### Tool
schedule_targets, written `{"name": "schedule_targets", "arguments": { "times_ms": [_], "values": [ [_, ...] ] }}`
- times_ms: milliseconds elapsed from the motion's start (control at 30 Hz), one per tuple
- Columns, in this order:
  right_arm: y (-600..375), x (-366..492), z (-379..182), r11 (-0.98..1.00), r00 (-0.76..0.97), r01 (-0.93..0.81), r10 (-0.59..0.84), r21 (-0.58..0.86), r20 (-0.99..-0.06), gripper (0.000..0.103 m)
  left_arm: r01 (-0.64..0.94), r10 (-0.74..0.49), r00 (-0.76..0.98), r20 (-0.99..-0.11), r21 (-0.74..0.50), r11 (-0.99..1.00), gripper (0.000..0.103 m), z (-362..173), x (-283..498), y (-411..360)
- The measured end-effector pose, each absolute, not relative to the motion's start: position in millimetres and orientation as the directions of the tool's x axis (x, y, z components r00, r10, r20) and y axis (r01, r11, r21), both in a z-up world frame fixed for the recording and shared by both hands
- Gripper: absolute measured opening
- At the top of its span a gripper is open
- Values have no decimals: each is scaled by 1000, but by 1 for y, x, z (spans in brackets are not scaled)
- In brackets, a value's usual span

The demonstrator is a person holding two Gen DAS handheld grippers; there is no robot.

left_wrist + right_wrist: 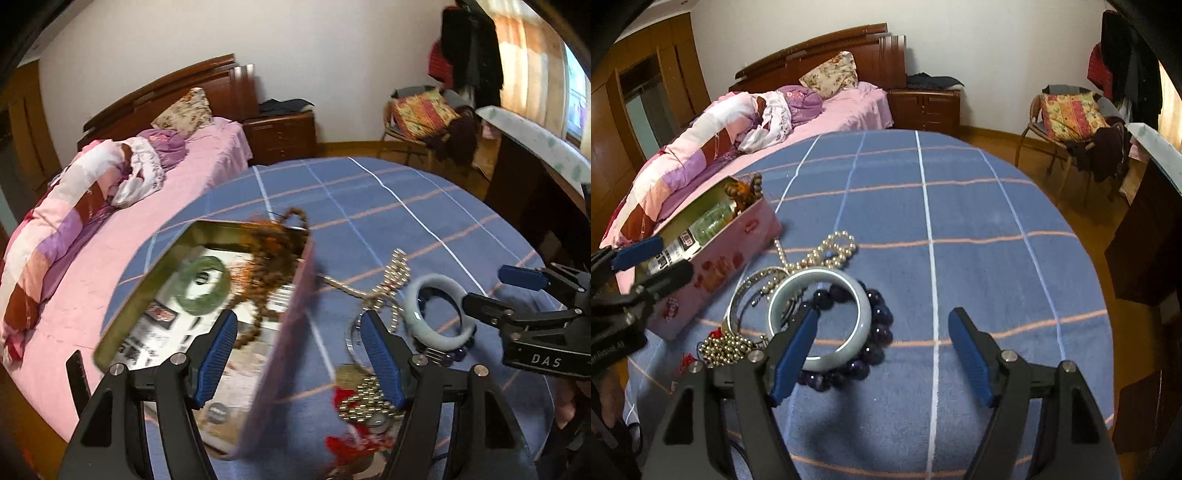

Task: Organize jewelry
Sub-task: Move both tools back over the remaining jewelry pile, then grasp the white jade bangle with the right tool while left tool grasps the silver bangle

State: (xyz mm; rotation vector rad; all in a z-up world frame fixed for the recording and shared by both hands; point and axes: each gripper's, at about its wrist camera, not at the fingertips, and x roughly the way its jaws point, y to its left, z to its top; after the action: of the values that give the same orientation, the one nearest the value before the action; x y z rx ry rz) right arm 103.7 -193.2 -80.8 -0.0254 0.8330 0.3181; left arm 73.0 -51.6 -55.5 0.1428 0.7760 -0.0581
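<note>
A pink tin box (288,332) (731,258) stands open on the blue checked table (960,221). Inside lie a green bangle (201,282) and a brown bead string (273,251) that hangs over its far rim. Right of the box lies a pile: a pale jade bangle (436,314) (820,321), dark purple beads (879,325), a pearl string (827,251), a silver bangle (746,291), gold beads (362,402) with red tassel. My left gripper (299,325) is open, straddling the box's right wall. My right gripper (882,325) is open, its left finger inside the jade bangle.
A bed with pink sheets and a rumpled quilt (713,147) lies left of the table. A wooden nightstand (923,107) stands behind. A chair piled with clothes (1075,122) stands at the right, and a dark desk (1145,240) beside it.
</note>
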Motion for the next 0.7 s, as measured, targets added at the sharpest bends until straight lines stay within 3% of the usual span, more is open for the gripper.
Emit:
{"name": "schedule_targets", "arguments": {
  "times_ms": [33,100,233,300,700],
  "values": [
    [-193,104,-82,951,625,-291,268,100,-733,70,111,-1,711,-703,111,988,65,-58,73,-55],
    [-191,104,-84,949,620,-298,274,102,-735,62,130,-6,697,-717,117,985,50,-63,76,-62],
    [-191,108,-88,946,610,-305,282,109,-740,53,155,-21,663,-748,110,982,44,-76,83,-71],
    [-191,109,-89,946,610,-305,283,110,-741,51,161,-24,651,-758,107,981,36,-81,85,-73],
    [-185,120,-97,943,579,-317,278,103,-766,41,181,-33,593,-804,93,979,25,-102,103,-82]
  ]
}}
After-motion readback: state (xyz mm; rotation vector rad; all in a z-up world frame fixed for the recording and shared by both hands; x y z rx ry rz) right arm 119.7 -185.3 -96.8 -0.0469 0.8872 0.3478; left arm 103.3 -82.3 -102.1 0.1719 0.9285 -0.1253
